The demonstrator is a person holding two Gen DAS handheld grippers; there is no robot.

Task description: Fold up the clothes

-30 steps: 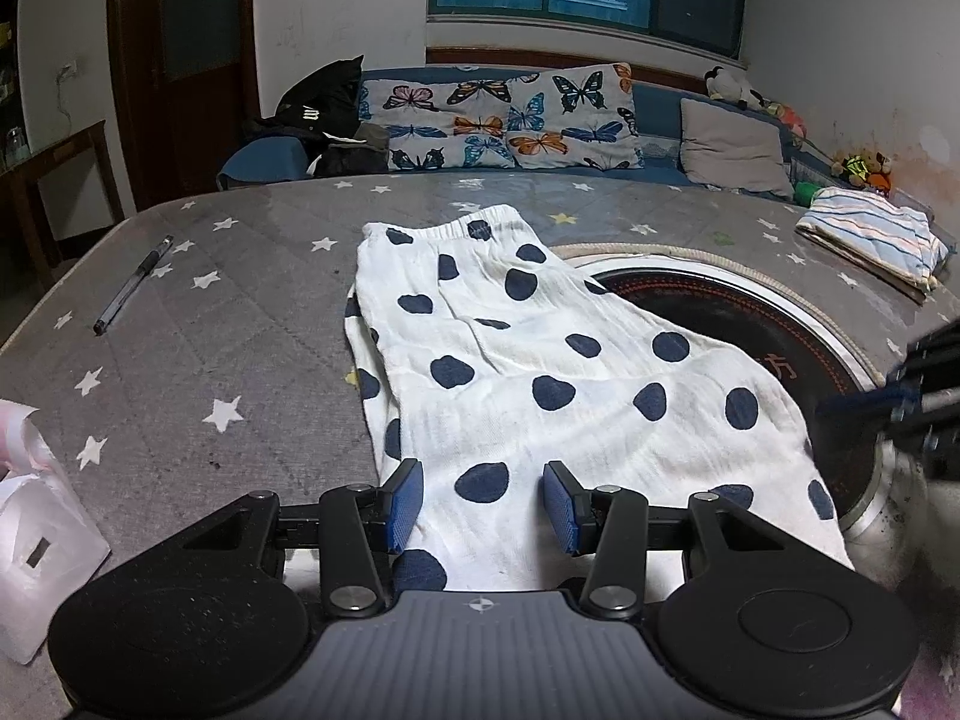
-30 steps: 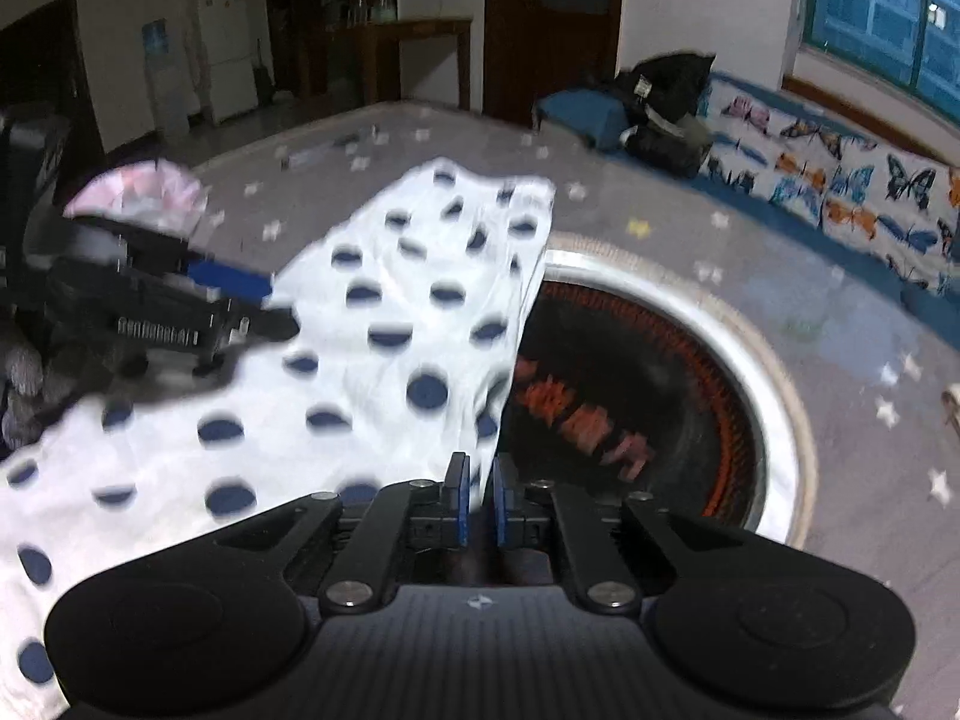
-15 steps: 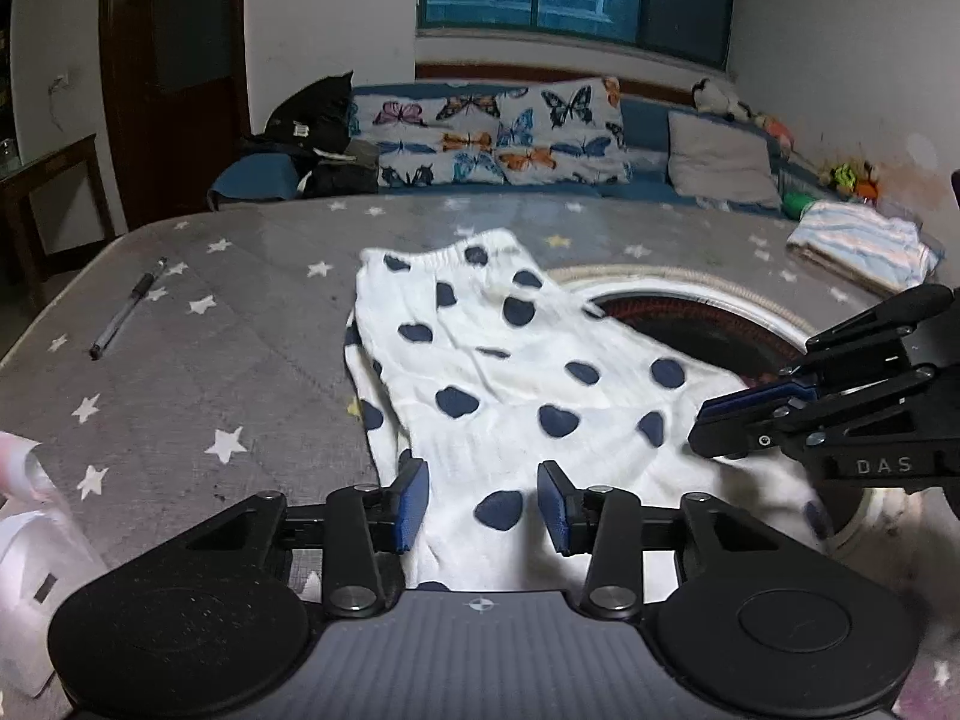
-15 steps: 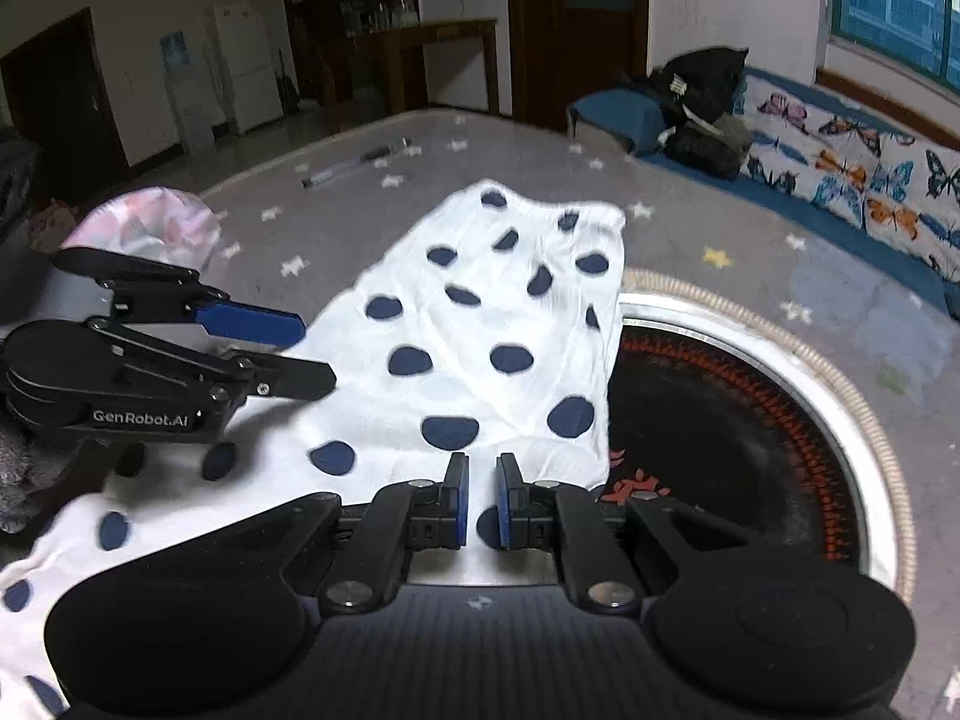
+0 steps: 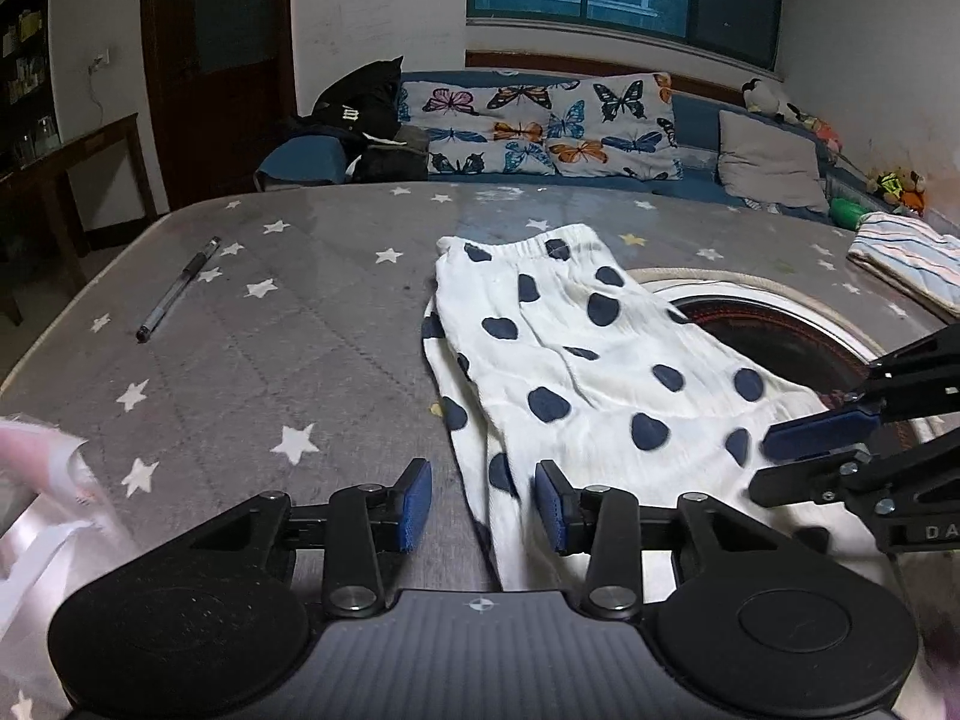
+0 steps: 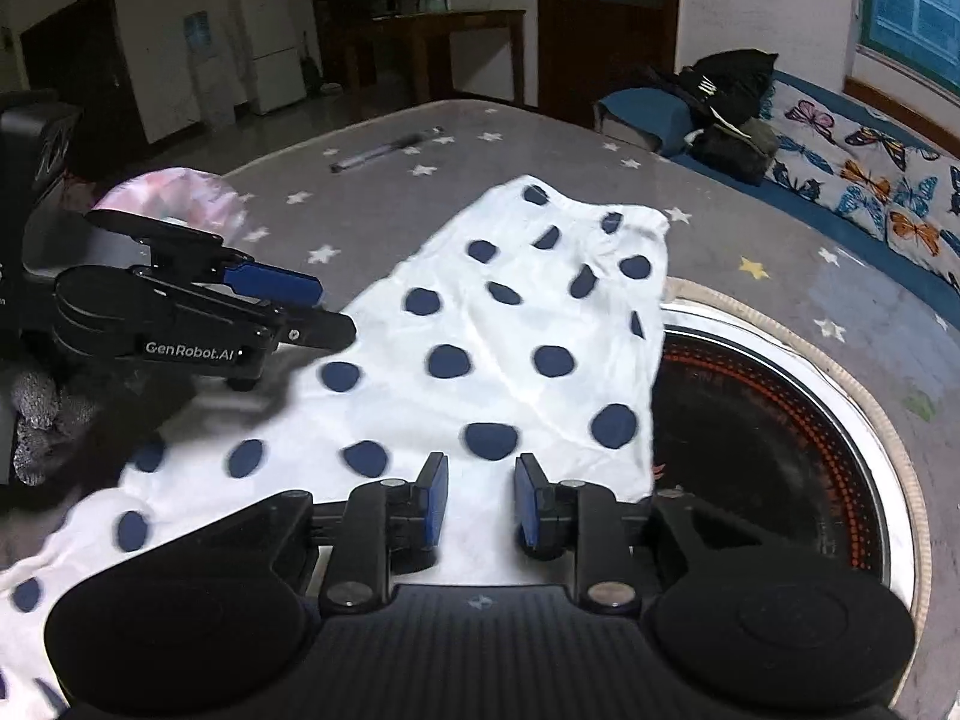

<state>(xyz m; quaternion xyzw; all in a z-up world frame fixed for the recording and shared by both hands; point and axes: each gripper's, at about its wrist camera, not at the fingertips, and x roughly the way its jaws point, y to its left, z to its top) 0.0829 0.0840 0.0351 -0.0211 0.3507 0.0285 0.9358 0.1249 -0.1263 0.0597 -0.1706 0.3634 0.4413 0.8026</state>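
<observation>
White trousers with navy dots (image 5: 576, 360) lie flat on the grey star-patterned table (image 5: 270, 348), waistband at the far end; they also show in the right wrist view (image 6: 498, 336). My left gripper (image 5: 483, 504) is open, low over the near left edge of the cloth, holding nothing. My right gripper (image 6: 475, 501) is open over the near right part of the cloth, empty. It shows from the side in the left wrist view (image 5: 840, 444); the left gripper shows in the right wrist view (image 6: 288, 306).
A round black hotplate with a white rim (image 6: 780, 432) is set in the table, partly under the trousers. A pen (image 5: 177, 288) lies far left. A folded striped cloth (image 5: 906, 258) sits far right. A pink-white bag (image 5: 36, 504) is near left. A sofa with cushions stands behind.
My right gripper has opened and let go of the cloth, which now lies flat. My left gripper has shifted left to the cloth's edge and stayed open.
</observation>
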